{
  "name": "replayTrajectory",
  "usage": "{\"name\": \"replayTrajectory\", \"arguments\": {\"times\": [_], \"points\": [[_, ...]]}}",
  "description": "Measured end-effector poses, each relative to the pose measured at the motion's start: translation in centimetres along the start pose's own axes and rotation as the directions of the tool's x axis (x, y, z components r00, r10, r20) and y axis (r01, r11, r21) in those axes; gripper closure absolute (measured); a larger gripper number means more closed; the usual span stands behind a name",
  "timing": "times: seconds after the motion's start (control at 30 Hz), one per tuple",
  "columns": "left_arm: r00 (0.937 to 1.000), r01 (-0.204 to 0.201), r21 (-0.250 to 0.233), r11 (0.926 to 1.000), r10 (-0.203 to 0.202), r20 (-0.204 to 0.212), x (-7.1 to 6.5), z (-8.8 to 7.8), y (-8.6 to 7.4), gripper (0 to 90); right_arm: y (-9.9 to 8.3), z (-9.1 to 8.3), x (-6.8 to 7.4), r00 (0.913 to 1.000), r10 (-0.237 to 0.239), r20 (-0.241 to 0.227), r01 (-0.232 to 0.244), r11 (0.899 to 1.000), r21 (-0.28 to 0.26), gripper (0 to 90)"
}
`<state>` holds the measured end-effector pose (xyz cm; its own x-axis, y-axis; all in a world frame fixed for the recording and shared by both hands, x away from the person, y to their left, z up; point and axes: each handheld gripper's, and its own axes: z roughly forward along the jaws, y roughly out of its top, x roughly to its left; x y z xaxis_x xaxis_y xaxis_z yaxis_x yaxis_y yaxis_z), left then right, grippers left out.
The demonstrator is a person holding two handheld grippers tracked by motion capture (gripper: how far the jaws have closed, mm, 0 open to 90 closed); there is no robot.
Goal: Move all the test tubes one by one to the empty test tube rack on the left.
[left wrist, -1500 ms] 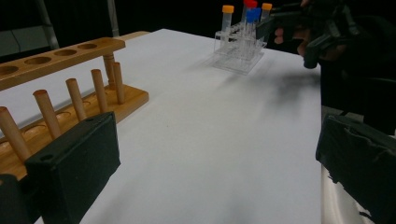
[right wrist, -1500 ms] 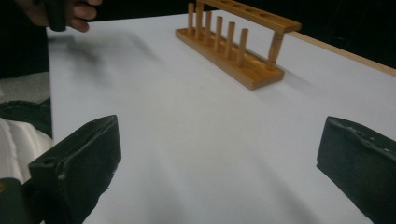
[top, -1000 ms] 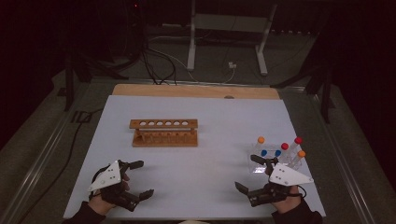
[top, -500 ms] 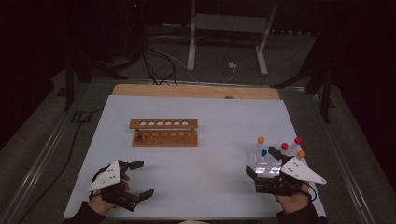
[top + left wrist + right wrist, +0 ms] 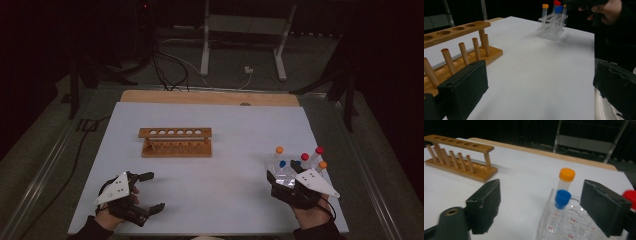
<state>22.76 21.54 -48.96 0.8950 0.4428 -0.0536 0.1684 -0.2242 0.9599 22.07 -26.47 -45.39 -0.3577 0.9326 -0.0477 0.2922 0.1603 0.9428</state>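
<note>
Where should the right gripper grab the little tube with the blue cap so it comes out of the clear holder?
Grab the blue-capped tube just under its cap, probably coming down from above. It stands upright in the clear rack, so only its top pokes out to pinch. The right gripper has its jaws open either side, and they have just been closing, not touching it yet. Mind the orange-capped tube right behind.

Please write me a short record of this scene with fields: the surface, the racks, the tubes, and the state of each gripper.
surface: white table
wooden rack: centre of table, holes empty
clear rack: right side, holds capped tubes
tube caps: orange, blue, red
left gripper: open, nothing between jaws, near front left edge
right gripper: open, jaws just closing, blue-capped tube between them, pads not yet touching
</note>
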Motion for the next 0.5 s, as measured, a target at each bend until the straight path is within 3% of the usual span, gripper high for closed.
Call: {"name": "replayTrajectory", "arguments": {"times": [0.23, 0.5], "points": [[1.0000, 0.001, 0.000, 1.0000, -0.001, 0.001, 0.00, -0.01, 0.00, 0.5, -0.27, 0.29, -0.37, 0.9968, 0.059, 0.054, -0.063, 0.996, 0.065, 27.5], [1.0000, -0.001, 0.000, 1.0000, 0.001, 0.002, -0.01, -0.02, 0.01, 0.5, -0.55, 0.69, -0.93, 0.9899, 0.110, 0.090, -0.121, 0.983, 0.138, 46.8]]}}
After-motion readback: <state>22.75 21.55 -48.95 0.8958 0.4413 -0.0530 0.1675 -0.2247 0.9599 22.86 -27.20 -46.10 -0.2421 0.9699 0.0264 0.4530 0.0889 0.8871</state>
